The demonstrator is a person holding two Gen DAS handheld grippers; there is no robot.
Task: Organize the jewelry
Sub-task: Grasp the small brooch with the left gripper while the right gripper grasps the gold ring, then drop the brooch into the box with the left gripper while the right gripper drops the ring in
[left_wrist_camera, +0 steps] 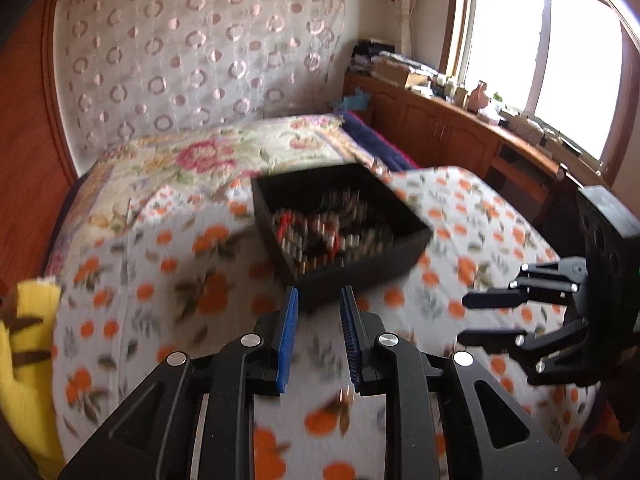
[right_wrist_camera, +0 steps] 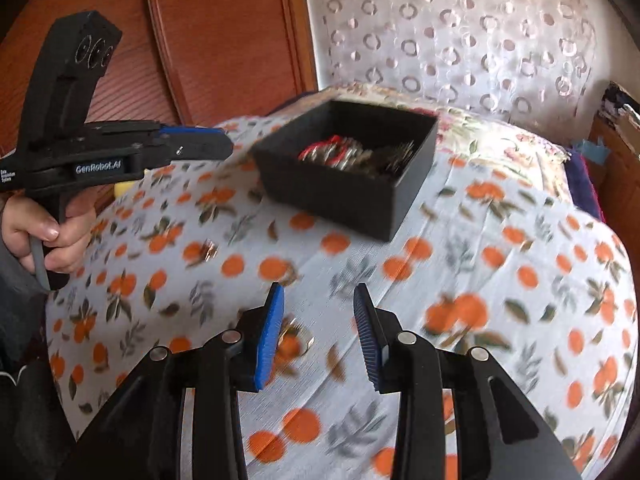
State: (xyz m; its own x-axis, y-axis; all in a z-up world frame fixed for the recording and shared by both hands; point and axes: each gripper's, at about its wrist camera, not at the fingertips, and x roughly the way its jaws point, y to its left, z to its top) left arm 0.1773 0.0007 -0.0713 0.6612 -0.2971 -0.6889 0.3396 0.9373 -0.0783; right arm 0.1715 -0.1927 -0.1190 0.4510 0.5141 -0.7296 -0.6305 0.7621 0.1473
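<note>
Black box (right_wrist_camera: 352,196); white cloth (right_wrist_camera: 460,272), orange-fruit print; blue-padded black tool (left_wrist_camera: 319,312).

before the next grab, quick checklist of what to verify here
1. Left gripper open with nothing between the fingers: ok.
2. Right gripper open, nothing held: ok.
3. Black box upright on the orange-print cloth, bracelets inside: ok.
4. Loose ring on the cloth sits close to the right gripper's left finger, not centred between the two: not ok.
5. Second small piece on the cloth: too blurred to identify, cannot tell.
</note>
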